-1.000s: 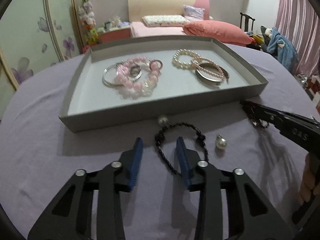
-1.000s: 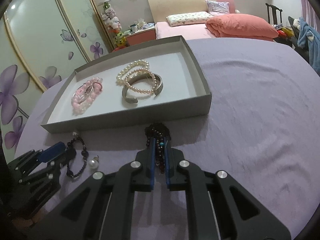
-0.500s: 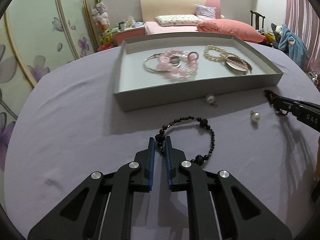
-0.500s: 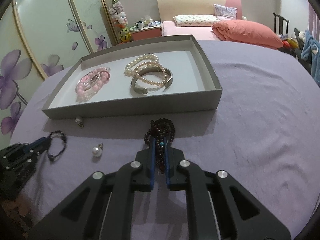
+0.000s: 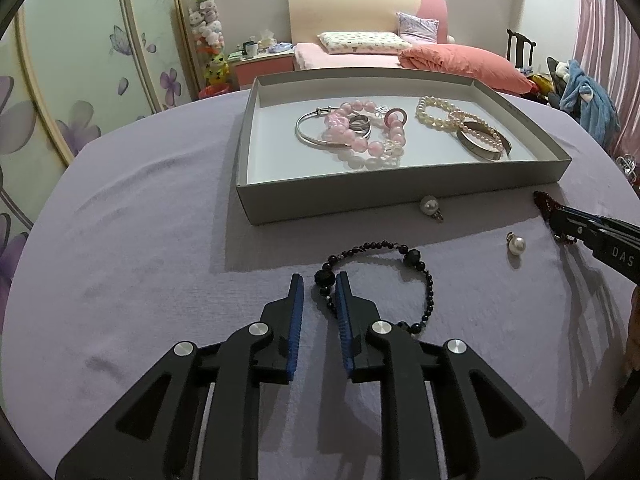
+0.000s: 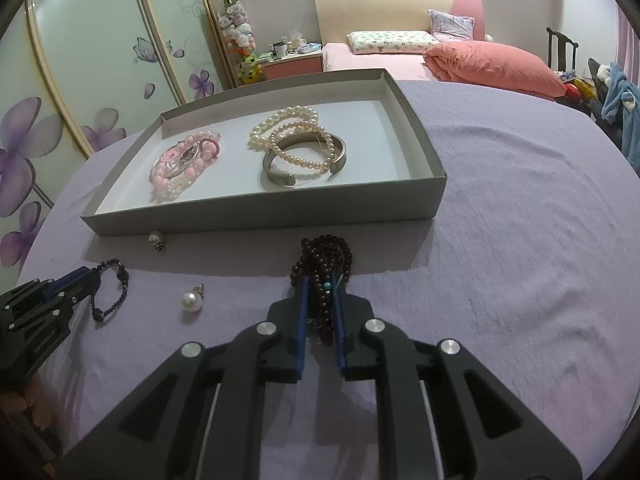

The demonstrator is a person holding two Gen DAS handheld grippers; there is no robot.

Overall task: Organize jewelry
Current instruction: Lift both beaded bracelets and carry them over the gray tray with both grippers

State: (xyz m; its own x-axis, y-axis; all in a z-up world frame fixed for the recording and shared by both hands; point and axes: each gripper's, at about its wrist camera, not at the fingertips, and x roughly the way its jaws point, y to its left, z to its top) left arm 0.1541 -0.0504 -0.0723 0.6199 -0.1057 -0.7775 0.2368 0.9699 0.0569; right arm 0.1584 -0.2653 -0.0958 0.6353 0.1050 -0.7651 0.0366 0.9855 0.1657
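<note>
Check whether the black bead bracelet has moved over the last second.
Yes. In the right wrist view the black bead bracelet has slid left, away from the loose pearl earring it lay beside.

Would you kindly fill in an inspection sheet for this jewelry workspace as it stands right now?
Surface: lilac tablecloth, wrinkled.
Job's things: grey tray holds pink bead bracelet, silver bangle, pearl strands and metal cuff. Black bead bracelet, dark red beads and two pearl earrings lie outside it.
Clutter: nothing seen.
Grippers: left gripper open, straddling the black bead bracelet; right gripper shut on the dark red beads.
Cables: nothing seen.
Surroundings: bed, wardrobe doors, chair with clothes.
</note>
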